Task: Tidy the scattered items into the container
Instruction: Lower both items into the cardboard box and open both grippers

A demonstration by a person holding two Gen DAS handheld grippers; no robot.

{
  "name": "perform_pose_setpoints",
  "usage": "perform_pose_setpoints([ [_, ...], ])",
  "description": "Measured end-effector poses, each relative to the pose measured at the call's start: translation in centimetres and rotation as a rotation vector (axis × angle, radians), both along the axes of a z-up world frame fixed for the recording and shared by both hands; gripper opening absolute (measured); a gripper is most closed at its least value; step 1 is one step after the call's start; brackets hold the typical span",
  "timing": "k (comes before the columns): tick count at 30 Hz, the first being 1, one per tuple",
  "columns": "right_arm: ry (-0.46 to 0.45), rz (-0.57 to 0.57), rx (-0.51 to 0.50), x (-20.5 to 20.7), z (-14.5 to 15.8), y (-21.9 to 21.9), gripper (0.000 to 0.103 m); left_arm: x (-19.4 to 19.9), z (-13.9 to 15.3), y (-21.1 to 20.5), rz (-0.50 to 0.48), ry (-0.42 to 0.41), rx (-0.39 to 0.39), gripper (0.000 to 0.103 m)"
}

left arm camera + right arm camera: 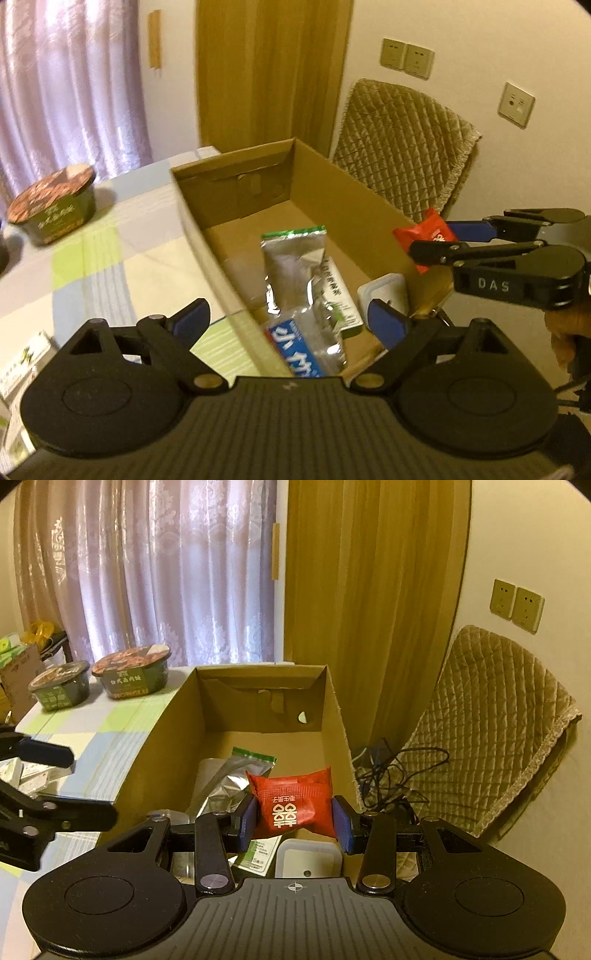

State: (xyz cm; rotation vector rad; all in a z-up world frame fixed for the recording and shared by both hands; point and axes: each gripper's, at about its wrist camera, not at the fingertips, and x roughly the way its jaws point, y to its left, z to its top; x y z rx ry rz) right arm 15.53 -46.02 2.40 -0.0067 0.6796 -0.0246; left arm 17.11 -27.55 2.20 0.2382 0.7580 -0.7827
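The open brown cardboard box (258,709) sits at the edge of the counter (110,251), which is covered in a pale checked cloth of green, blue and cream.

The right tool (293,818) is pressed in on a small red foil packet with white characters (291,801), its blue pads touching the packet on both sides. It holds the packet in the air above the near right side of the box; from the left wrist view the same red packet (423,236) hangs over the box's right wall.

The left tool (288,321) is spread wide with nothing between its blue pads, hovering over the box's near left corner.

Inside the box, on its floor, lie a crumpled silver foil pouch with a green top strip (293,262), a clear wrapper with a blue and white label (306,347) nearer the front, and a white square plastic container (308,856) in the near right corner.

Left of the box, well apart from it, two round green noodle bowls (131,675) stand on the counter. Behind the box's right wall stands a chair draped in quilted beige fabric (491,716).
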Motion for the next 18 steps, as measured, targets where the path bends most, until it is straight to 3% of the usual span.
perform_pose_setpoints([
  [18,0.009,0.036,0.005,0.2,0.3,1.8,0.046,-0.7,-0.1,2.2,0.036,0.026,-0.017,0.090],
])
